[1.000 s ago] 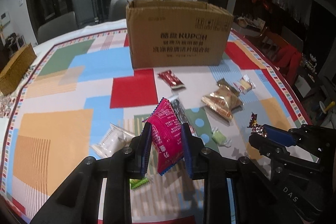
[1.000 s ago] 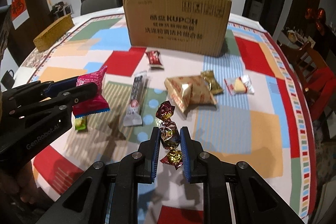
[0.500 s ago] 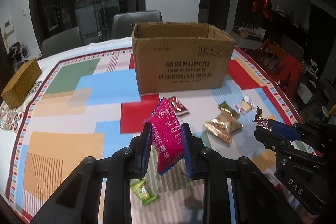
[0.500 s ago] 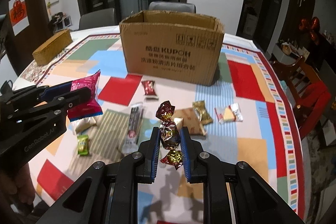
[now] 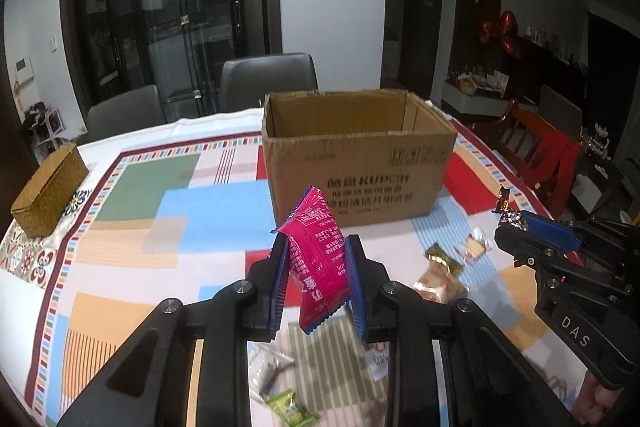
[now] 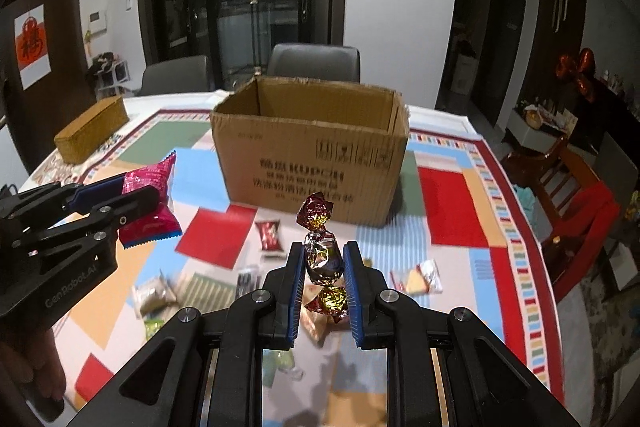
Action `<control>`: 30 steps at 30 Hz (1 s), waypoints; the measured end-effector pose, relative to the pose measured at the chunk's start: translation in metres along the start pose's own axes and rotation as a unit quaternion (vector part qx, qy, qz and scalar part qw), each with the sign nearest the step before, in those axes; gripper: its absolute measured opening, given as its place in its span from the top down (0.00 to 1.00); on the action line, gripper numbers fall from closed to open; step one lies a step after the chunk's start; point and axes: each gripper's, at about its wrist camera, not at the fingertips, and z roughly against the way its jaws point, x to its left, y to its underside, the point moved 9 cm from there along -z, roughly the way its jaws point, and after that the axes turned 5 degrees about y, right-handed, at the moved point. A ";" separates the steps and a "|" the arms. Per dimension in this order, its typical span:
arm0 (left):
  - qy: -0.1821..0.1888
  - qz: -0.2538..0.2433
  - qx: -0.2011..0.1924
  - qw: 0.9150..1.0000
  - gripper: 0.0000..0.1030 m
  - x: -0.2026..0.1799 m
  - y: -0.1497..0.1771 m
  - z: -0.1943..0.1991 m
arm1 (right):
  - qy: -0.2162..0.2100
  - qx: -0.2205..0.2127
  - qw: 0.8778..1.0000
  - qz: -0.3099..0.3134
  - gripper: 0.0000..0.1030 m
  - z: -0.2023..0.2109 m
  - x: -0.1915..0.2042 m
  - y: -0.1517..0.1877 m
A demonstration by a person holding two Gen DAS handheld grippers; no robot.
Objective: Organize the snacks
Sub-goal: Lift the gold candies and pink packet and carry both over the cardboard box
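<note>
Your left tool [image 5: 318,287] was clamped on a magenta foil snack packet [image 5: 318,259] with white print too small to read, held above the desk [image 5: 128,223] with its patchwork-coloured cloth. Your right tool [image 6: 322,291] was closed on a twisted foil-wrapped candy in red, silver and gold [image 6: 322,255], also raised. Ahead of both stood the open brown cardboard box [image 5: 360,167], printed "KUPOH" over lines of Chinese text. "DAS" showed on the right tool's body, "GenRobot.AI" on the left's. Loose snacks lay on the cloth: a small red sachet [image 6: 270,235], a clear-wrapped biscuit [image 6: 418,277], a green wrapped sweet [image 5: 288,405]. A woven straw box [image 5: 50,195] sat at the desk's left edge.
</note>
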 end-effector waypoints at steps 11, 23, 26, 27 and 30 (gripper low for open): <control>-0.005 -0.013 -0.038 0.999 0.73 0.006 -0.045 -0.003 | 0.011 -0.044 0.999 -0.007 0.80 0.002 -0.008 -0.045; -0.005 -0.025 -0.066 0.997 0.73 0.006 -0.086 -0.015 | 0.024 -0.080 0.996 -0.017 0.80 -0.004 -0.019 -0.088; -0.007 -0.026 -0.072 0.997 0.73 0.008 -0.093 -0.022 | 0.027 -0.085 0.996 -0.020 0.80 -0.009 -0.022 -0.098; -0.007 -0.026 -0.074 0.997 0.73 0.009 -0.096 -0.023 | 0.027 -0.087 0.996 -0.022 0.80 -0.011 -0.023 -0.102; -0.009 -0.025 -0.081 0.996 0.73 0.011 -0.105 -0.028 | 0.032 -0.093 0.995 -0.025 0.80 -0.016 -0.027 -0.113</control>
